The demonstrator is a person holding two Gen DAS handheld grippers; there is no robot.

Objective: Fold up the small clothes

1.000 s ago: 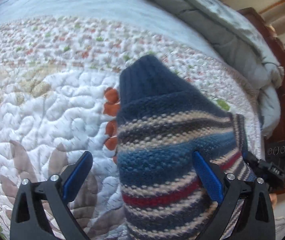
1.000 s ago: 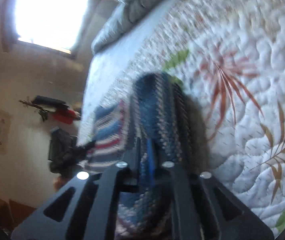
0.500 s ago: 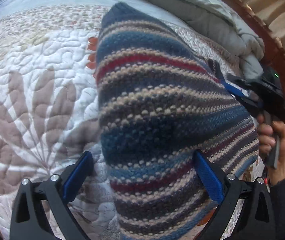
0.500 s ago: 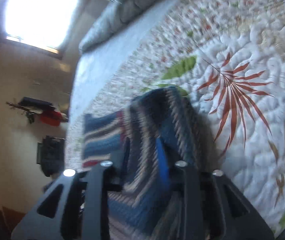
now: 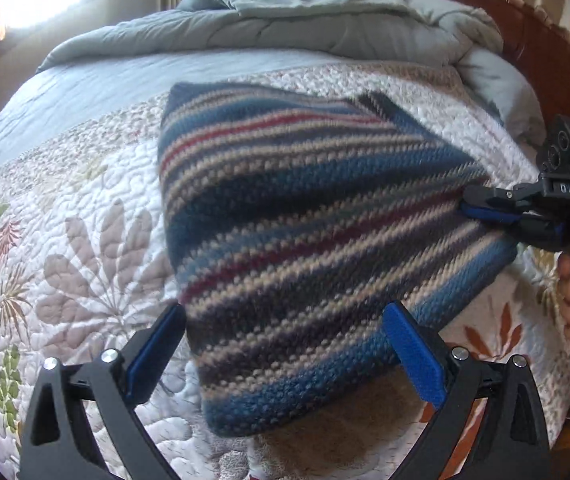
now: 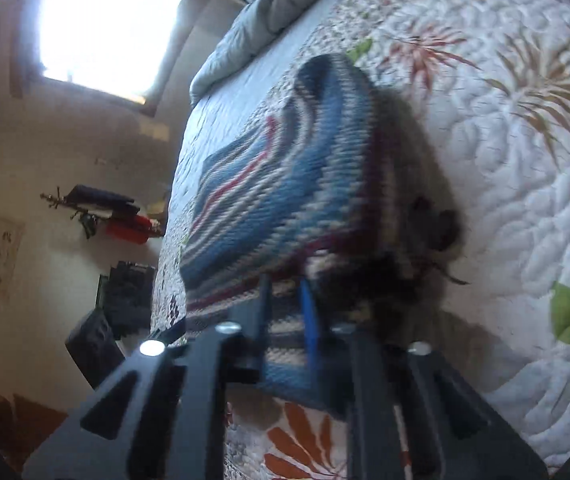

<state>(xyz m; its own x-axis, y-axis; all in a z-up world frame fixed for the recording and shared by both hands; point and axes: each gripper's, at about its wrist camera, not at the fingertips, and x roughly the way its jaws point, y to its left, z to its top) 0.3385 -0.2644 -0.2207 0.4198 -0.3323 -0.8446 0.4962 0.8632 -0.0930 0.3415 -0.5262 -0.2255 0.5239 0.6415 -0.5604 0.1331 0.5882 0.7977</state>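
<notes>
A striped knit garment (image 5: 305, 232) in blue, beige and red hangs lifted above the floral quilt (image 5: 65, 240). My left gripper (image 5: 285, 344) is open, its blue pads on either side of the garment's lower edge without pinching it. My right gripper (image 5: 481, 210) comes in from the right and is shut on the garment's right edge. In the right wrist view the right gripper (image 6: 285, 312) clamps the knit (image 6: 285, 184), which drapes forward over the quilt (image 6: 505, 160).
A grey duvet (image 5: 305, 20) is bunched along the far side of the bed. A dark wooden headboard (image 5: 545, 60) stands at the right. A bright window (image 6: 105, 20) and a wall coat rack (image 6: 97, 208) show beyond the bed's edge.
The garment has been lifted and spread wider between the grippers. The left view has tilted up toward the duvet. The right gripper stays shut on the knit edge.
</notes>
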